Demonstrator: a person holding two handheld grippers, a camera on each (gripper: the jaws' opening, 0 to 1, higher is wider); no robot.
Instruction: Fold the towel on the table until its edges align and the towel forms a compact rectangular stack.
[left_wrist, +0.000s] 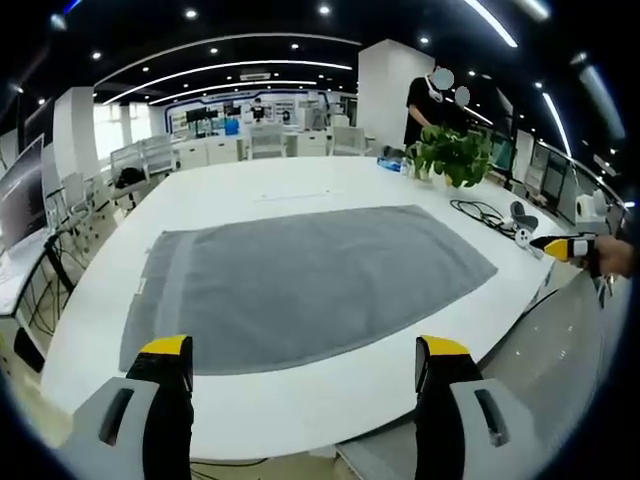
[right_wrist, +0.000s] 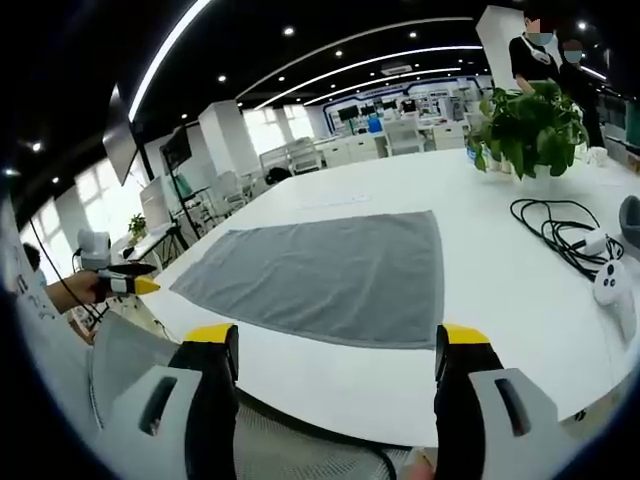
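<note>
Towel: flat grey rectangular terry towel (left_wrist: 300, 285) spread in a single layer on the white tabletop (left_wrist: 300, 410); no fold in it yet, by the look of it.
Towel position: mid-tabletop, its near edge set back from the tabletop's near rim, bare white between the two.
Long axis: runs side to side across both views, so the short edges lie out to left and right and the long near edge faces the grippers.
Left gripper: yellow-tipped black jaws (left_wrist: 300, 375) spread wide, nothing between them; held off the tabletop's near rim, short of the towel, towards its left half.
Right gripper: jaws (right_wrist: 335, 375) likewise parted and empty; towel (right_wrist: 330, 275) lies ahead, its near right corner just ahead of the right-hand jaw.
Cross-sightings: right gripper at the far right of the left gripper view (left_wrist: 560, 247); left gripper at the far left of the right gripper view (right_wrist: 125, 283). Both are apart from the towel.
Nearer which: each gripper sits roughly opposite its own near corner, so a paired pickup along the near edge looks natural.
Bystanders: leafy green potted plant (right_wrist: 525, 125) and coiled black cable (right_wrist: 555, 230), both well clear of the towel.
Stage: start; grasp not yet made.
</note>
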